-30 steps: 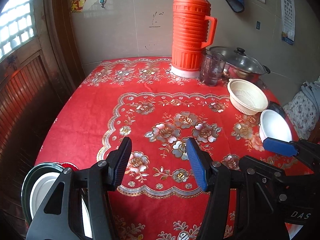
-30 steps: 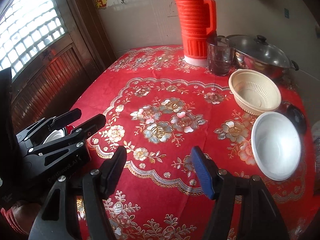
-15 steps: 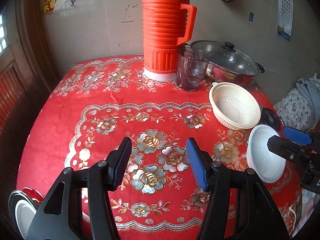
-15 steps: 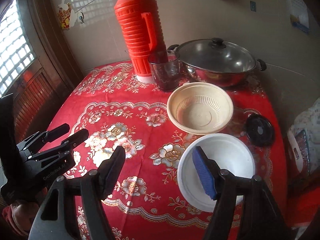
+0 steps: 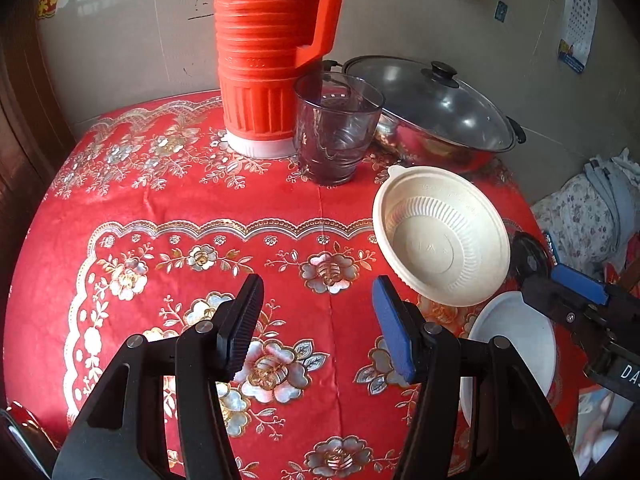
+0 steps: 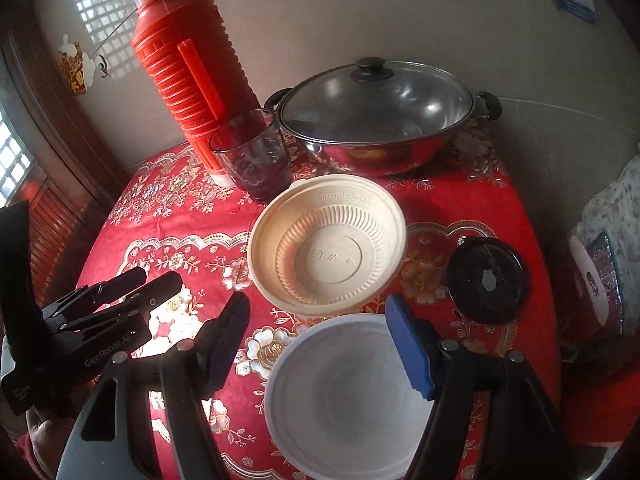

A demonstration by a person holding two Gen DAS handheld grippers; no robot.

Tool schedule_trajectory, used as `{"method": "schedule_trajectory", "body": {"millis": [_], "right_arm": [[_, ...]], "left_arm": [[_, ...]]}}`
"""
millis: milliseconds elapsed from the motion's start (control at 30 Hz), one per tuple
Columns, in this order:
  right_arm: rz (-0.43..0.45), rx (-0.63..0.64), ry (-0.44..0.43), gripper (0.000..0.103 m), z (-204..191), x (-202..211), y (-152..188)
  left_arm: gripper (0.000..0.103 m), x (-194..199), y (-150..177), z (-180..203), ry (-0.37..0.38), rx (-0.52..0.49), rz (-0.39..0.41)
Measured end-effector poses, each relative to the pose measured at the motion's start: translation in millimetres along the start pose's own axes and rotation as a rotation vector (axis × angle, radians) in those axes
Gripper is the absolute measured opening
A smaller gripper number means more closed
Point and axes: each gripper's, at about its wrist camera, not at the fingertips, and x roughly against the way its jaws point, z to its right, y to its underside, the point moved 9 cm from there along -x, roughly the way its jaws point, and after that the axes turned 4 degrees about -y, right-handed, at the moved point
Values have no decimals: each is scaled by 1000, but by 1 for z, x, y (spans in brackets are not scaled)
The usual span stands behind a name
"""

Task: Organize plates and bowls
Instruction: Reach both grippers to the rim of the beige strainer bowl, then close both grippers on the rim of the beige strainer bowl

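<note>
Both tongs moved right; right tongs (image 6: 320, 344) apparently straddle white bowl (image 6: 344, 400) rim.

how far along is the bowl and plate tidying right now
Nothing looks sorted yet: the cream bowl and the white bowl sit side by side on the red tablecloth, not stacked. In hand: nothing. The right hand-held gripper hangs open above the white bowl, and the left hand-held gripper is open over bare cloth. Left: grasping the bowls and gathering them, probably starting with the white one.
</note>
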Motion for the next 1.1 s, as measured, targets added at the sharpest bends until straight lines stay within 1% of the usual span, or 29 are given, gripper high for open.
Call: {"method": "schedule_trajectory", "body": {"millis": [100,267,333,433,700,767,933,1100], "right_arm": [[-4,-28,-17,70,10,-4,-2],[-15,-50,-20,70,23,-14,-9],[-23,-54,-35,70,24,-19,-13],[-41,-59,-23,70,30,-30,-16],[-70,-113,-37,70,49,-52,-19],[-75,-112,-38,70,50,-56,-21],[-84,-110,-32,70,54,-63,-24],[-104,-90,-14,69,56,-70,-24]], "left_arm": [[57,-11,-5,10,10,-5,-17],[57,-24,-16,19,34,33,-37],[57,-28,-19,25,29,20,-39],[57,-37,-21,34,25,2,-54],[57,-63,-23,45,20,-8,-97],[57,-67,-22,47,31,3,-108],[57,-79,-21,54,14,-26,-127],[57,-86,-19,57,40,-10,-155]]}}
